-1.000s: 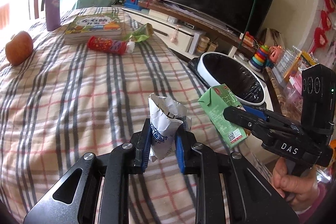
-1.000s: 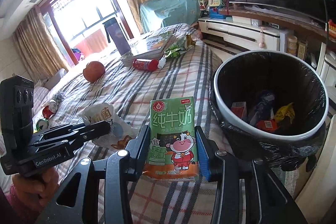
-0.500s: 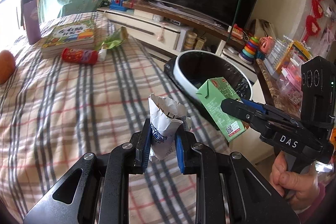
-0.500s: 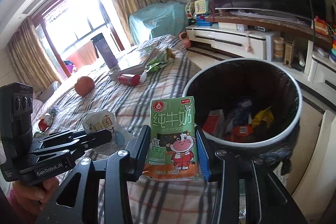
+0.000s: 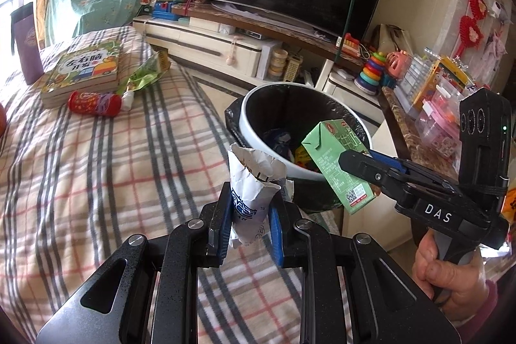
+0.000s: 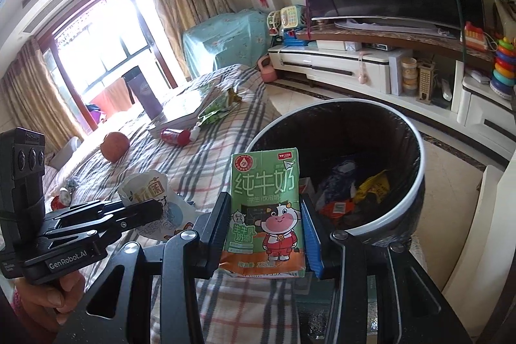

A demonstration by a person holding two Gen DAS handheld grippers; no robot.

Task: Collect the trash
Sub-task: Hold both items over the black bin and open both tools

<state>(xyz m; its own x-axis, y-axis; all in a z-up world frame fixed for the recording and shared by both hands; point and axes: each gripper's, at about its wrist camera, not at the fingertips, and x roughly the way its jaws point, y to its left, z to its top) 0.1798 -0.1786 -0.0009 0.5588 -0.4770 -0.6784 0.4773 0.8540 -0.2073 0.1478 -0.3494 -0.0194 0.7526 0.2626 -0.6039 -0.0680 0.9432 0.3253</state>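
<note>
My left gripper [image 5: 250, 213] is shut on a crumpled white paper bag [image 5: 253, 182] and holds it above the bed's edge beside the bin. It also shows in the right wrist view [image 6: 151, 197]. My right gripper [image 6: 267, 234] is shut on a green milk carton [image 6: 266, 208], upright, near the bin's rim. In the left wrist view the carton [image 5: 338, 163] hangs over the near rim. The white bin with a black liner [image 6: 416, 182] holds several wrappers. A red tube [image 5: 95, 103] and a green wrapper [image 5: 145, 74] lie on the plaid bed.
A stack of books [image 5: 82, 70] and a purple cup [image 5: 25, 44] sit at the bed's far end. An orange fruit [image 6: 114, 145] lies on the bed. A TV cabinet [image 6: 348, 66] with toys runs along the wall behind the bin.
Both grippers have moved right, off the bed toward the bin, with their loads. The bin now sits closer and the carton has reached its rim.
</note>
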